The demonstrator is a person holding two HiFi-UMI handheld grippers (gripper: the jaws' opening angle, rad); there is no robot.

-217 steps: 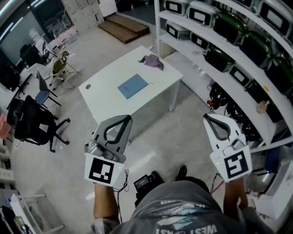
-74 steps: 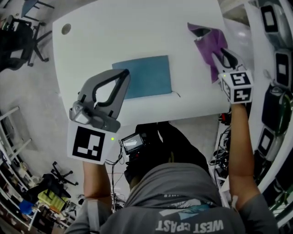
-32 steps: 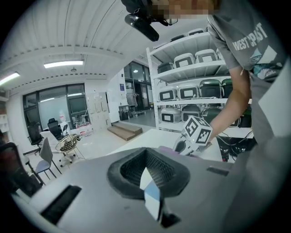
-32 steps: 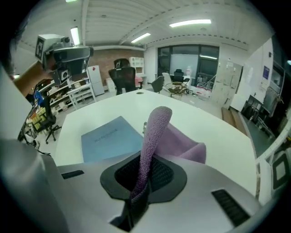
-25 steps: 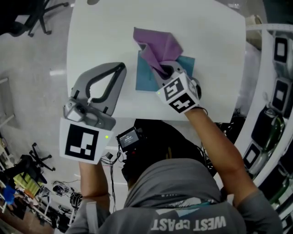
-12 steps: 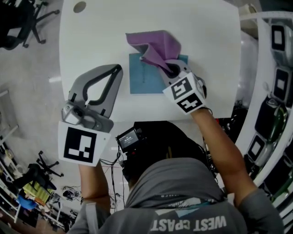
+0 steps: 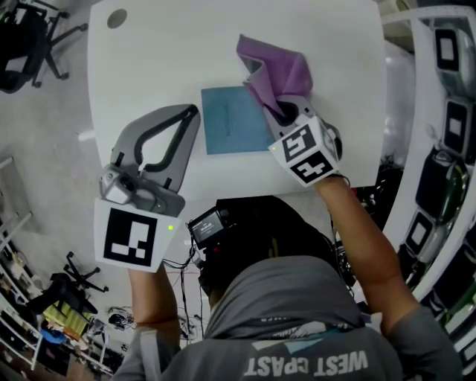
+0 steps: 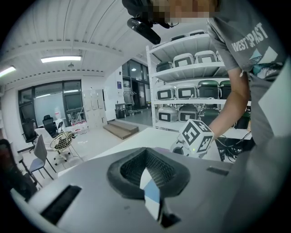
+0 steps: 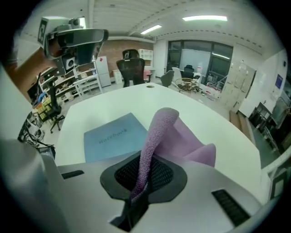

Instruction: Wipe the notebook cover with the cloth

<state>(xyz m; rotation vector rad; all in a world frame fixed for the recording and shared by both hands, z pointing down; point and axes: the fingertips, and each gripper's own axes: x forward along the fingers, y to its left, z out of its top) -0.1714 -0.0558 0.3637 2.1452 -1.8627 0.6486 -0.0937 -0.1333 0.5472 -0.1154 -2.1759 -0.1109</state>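
A blue notebook (image 7: 230, 119) lies flat on the white table (image 7: 163, 52). My right gripper (image 7: 281, 111) is shut on a purple cloth (image 7: 279, 71) at the notebook's right edge. The cloth drapes partly over that edge and partly onto the table beyond. In the right gripper view the cloth (image 9: 173, 136) rises from the pinched jaws of the right gripper (image 9: 136, 193), with the notebook (image 9: 116, 136) to its left. My left gripper (image 7: 192, 111) hovers shut just left of the notebook, holding nothing. In the left gripper view its own jaws (image 8: 151, 195) fill the lower frame.
Shelves with storage boxes (image 7: 446, 74) run along the table's right side. An office chair (image 7: 22, 37) stands at the upper left. A round cable hole (image 7: 115, 18) sits in the table's far left corner. The table's near edge lies just below the notebook.
My right gripper has dragged the cloth rightward across the notebook, from its upper middle to its right edge, uncovering more of the cover. The left gripper has stayed beside the notebook.
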